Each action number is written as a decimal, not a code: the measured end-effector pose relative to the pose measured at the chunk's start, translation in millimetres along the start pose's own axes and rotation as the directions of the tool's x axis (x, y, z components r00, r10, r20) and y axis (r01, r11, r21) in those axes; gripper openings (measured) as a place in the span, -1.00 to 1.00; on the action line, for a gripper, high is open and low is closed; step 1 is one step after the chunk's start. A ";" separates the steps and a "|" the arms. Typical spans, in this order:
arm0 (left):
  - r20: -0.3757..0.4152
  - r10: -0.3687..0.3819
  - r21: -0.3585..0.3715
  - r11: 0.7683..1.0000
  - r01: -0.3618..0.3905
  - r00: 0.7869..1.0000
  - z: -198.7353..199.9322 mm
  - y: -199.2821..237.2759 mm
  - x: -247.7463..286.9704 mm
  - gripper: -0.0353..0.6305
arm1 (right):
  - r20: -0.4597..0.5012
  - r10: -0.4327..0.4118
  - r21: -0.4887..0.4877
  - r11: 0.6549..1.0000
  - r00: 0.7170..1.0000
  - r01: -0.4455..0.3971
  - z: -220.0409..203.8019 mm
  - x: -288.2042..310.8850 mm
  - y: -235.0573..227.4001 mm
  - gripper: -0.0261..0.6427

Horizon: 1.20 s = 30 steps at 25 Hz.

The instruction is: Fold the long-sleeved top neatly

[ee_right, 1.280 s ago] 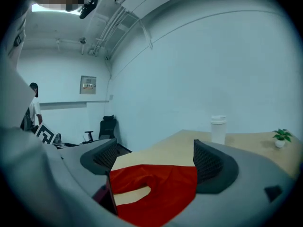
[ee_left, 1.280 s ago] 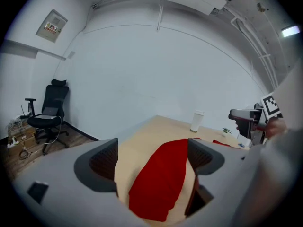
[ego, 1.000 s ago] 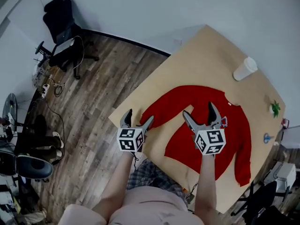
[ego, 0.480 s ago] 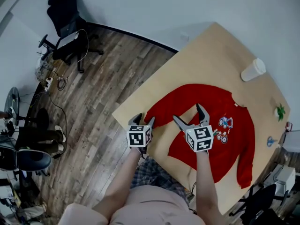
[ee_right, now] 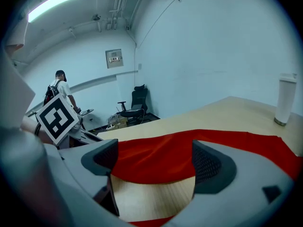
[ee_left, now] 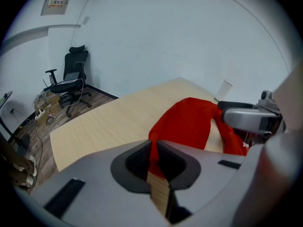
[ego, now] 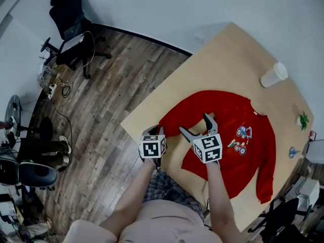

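Lying flat on the light wooden surface [ego: 223,59] at centre right, the red long-sleeved top [ego: 228,110] has its sleeve end pinched by the left gripper [ego: 153,130], whose jaws have just been closing. The right gripper [ego: 195,124] gapes wide over the sleeve, gripping nothing.

White wall [ego: 228,9]; dark wood-plank floor [ego: 101,110]; black office chair [ego: 66,11] by wall; ceiling strip light [ee_right: 54,1] lit.

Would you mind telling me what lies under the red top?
The red top lies spread on the wooden table, with bare wood showing between sleeve and body. Anything beneath the fabric is covered.
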<state>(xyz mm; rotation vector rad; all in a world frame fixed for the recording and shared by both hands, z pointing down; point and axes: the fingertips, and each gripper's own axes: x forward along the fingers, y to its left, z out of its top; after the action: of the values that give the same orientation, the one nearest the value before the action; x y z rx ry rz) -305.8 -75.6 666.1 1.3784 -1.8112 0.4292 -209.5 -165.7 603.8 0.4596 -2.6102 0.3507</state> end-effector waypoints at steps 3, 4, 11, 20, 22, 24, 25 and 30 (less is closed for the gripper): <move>0.010 -0.009 -0.011 1.000 0.009 1.000 3.5 3.4 -0.8 -0.83 | 0.003 -0.007 0.017 1.000 1.000 0.007 1.5 2.7 -0.7 0.48; 0.018 -0.018 -0.020 1.000 0.018 1.000 5.7 3.9 -1.9 -0.83 | 0.006 -0.014 0.022 1.000 1.000 0.013 2.4 2.0 -2.6 0.47; 0.134 -0.073 -0.031 0.997 0.078 0.988 54.2 -0.7 -20.2 -0.84 | 0.051 -0.088 0.068 0.994 0.995 0.085 12.5 -15.5 -27.2 0.45; 0.257 -0.197 0.080 0.980 0.182 0.946 149.0 -44.5 -34.2 -0.84 | 0.084 -0.247 0.134 0.963 0.965 0.234 14.8 -68.3 -76.1 0.45; 0.267 -0.223 0.110 0.974 0.200 0.938 165.3 -55.4 -34.1 -0.84 | 0.087 -0.286 0.155 0.950 0.954 0.270 12.7 -81.9 -87.3 0.45; 0.270 -0.247 0.137 0.967 0.216 0.931 177.1 -67.7 -33.8 -0.84 | 0.090 -0.323 0.174 0.936 0.942 0.304 10.0 -95.9 -97.5 0.45; 0.270 -0.260 0.148 0.963 0.227 0.927 181.3 -74.5 -33.5 -0.84 | 0.090 -0.341 0.184 0.929 0.936 0.321 8.3 -102.9 -102.1 0.45; 0.250 -0.344 0.206 0.932 0.297 0.905 191.6 -122.4 -27.4 -0.84 | 0.084 -0.425 0.225 0.889 0.902 0.398 -1.8 -139.6 -125.0 0.45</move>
<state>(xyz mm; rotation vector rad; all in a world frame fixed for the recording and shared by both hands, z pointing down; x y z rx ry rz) -265.9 -230.9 502.6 1.8992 -1.7507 0.2157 -44.9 -243.0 558.6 1.1219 -2.5187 0.4542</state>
